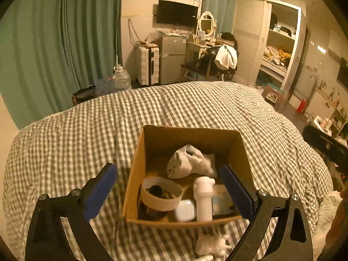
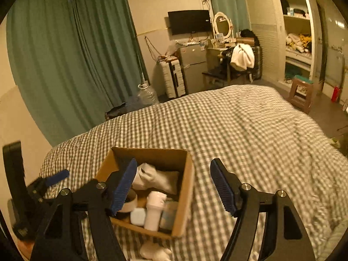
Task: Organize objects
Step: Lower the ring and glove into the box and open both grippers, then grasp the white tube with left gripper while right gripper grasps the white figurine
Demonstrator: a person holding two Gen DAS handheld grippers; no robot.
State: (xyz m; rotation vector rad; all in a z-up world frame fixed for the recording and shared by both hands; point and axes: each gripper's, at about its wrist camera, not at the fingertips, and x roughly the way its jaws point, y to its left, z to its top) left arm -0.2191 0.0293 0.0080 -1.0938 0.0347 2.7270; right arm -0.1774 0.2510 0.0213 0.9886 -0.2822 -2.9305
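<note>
An open cardboard box [image 1: 141, 152] stands on the checked bed cover [image 1: 65, 141]. Inside lie a rolled white sock [image 1: 189, 163], a tape roll [image 1: 161, 195], a white bottle [image 1: 203, 198], a small white case [image 1: 184, 209] and a flat packet [image 1: 221, 200]. A white crumpled item [image 1: 212, 244] lies on the cover in front of the box. My left gripper [image 1: 169, 191] is open and empty, its fingers either side of the box's near part. My right gripper [image 2: 174, 187] is open and empty over the box [image 2: 187, 184] at its right wall. The white item also shows in the right wrist view [image 2: 155, 252].
The bed cover [image 2: 250, 141] stretches far and right of the box. Beyond the bed are green curtains [image 1: 54, 43], a water jug [image 1: 121, 78], a suitcase [image 1: 148, 65], a small fridge [image 1: 171, 58], a dresser chair with clothes [image 1: 224, 58], a wardrobe [image 1: 280, 43] and a stool [image 2: 302, 93].
</note>
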